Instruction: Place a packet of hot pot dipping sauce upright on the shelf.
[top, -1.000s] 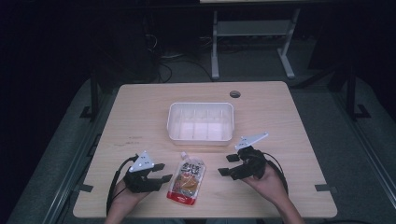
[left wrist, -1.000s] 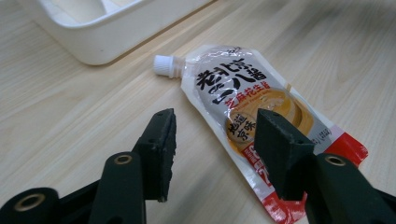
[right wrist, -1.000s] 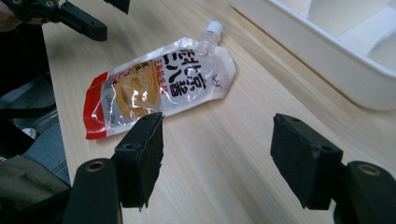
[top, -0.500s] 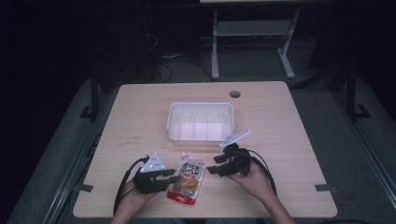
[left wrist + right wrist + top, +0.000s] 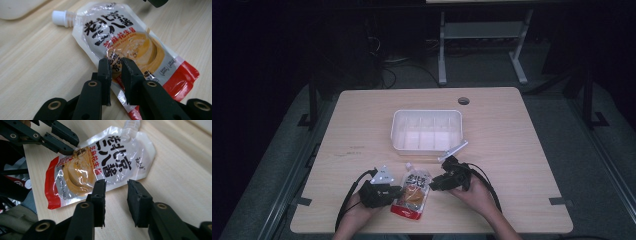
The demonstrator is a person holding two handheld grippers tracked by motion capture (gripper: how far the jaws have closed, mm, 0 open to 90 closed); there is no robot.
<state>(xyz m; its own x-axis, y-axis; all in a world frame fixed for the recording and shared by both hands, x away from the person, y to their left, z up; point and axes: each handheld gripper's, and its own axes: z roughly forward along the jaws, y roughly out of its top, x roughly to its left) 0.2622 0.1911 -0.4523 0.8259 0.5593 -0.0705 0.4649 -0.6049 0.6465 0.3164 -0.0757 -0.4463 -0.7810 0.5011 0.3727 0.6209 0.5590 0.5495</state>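
The worktop (image 5: 512,130) carries a white tray (image 5: 427,114) at its middle, and a spouted sauce pouch (image 5: 413,195) lies flat near the front edge, long axis running front to back, cap toward the tray. Left gripper (image 5: 116,65), jaws narrowly parted, straddles the pouch's left edge. Right gripper (image 5: 116,187), jaws spread, sits just off its right edge. Whether the left jaws touch the film is hard to tell.
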